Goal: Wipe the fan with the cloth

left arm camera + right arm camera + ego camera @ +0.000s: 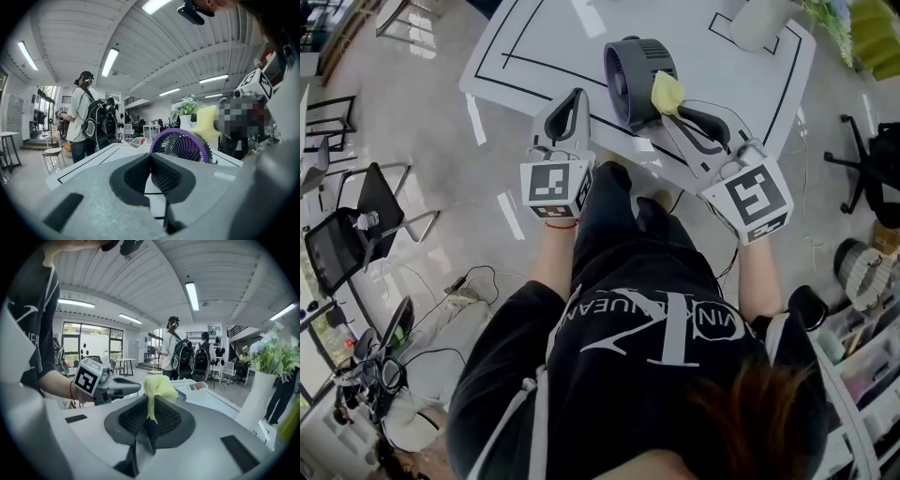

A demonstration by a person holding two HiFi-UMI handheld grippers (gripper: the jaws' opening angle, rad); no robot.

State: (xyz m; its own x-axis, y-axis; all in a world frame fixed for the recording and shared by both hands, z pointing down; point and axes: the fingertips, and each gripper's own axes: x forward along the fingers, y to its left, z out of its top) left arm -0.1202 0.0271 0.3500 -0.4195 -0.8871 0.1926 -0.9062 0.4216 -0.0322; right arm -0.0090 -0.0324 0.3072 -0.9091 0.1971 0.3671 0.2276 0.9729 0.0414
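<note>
One fan [637, 77] — grille toward left gripper [577, 97]

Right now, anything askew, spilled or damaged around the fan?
Nothing stands out. The fan looks intact on the white table, with nothing spilled around it. The right claw pinches the yellow cloth by the fan's rim; the left claw is shut and empty.

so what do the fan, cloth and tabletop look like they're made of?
fan: likely moulded plastic, smooth, dark with a purple rim, and a grille of thin ribs.
cloth: soft pale-yellow fabric, matte, crumpled into folds; the weave is too small to tell.
tabletop: smooth white board with a slight sheen, probably laminate, marked with black lines.
</note>
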